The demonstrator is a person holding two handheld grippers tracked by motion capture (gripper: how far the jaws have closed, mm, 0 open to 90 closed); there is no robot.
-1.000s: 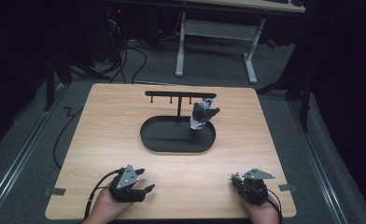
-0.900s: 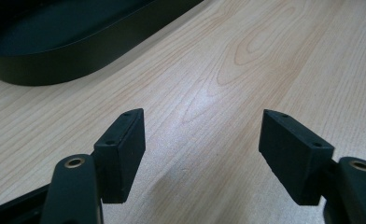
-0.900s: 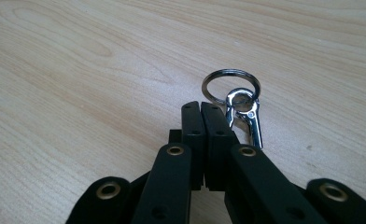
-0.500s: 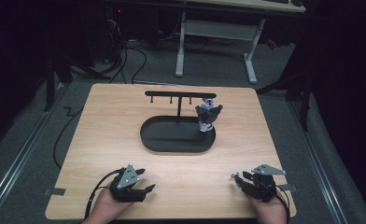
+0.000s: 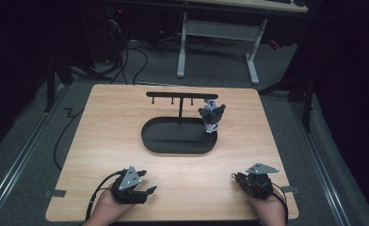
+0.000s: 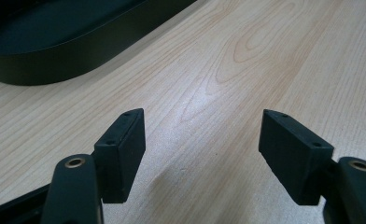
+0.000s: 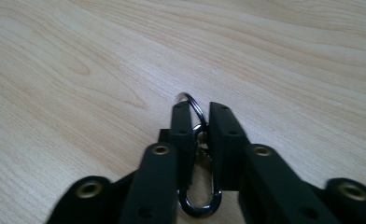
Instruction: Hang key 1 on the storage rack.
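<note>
Between the two black jaws of the right tool (image 7: 200, 116), seen along its own length in the right gripper view, sits a metal key ring (image 7: 190, 100) joined to a silver carabiner clip (image 7: 197, 205); the jaws have just been closing and now pinch the ring, whose top loop pokes out past their tips while the clip hangs back toward the tool's body, just above the pale wooden bench (image 7: 78, 56). From the high view, the right tool (image 5: 236, 178) lies low at the bench's near right corner in the person's hand, its tips pointing toward the left tool. Well apart from it, at the near left, the left tool (image 5: 147, 181) rests with its jaws spread wide and nothing between them but bare wood, as the left gripper view (image 6: 202, 140) confirms. Ahead of both tools, mid-bench, stands a black oval tray (image 5: 173, 143) with a hook rack (image 5: 180, 95) rising from it, and a small grey-and-white figure (image 5: 211, 115) hangs at the rack's right end.
</note>
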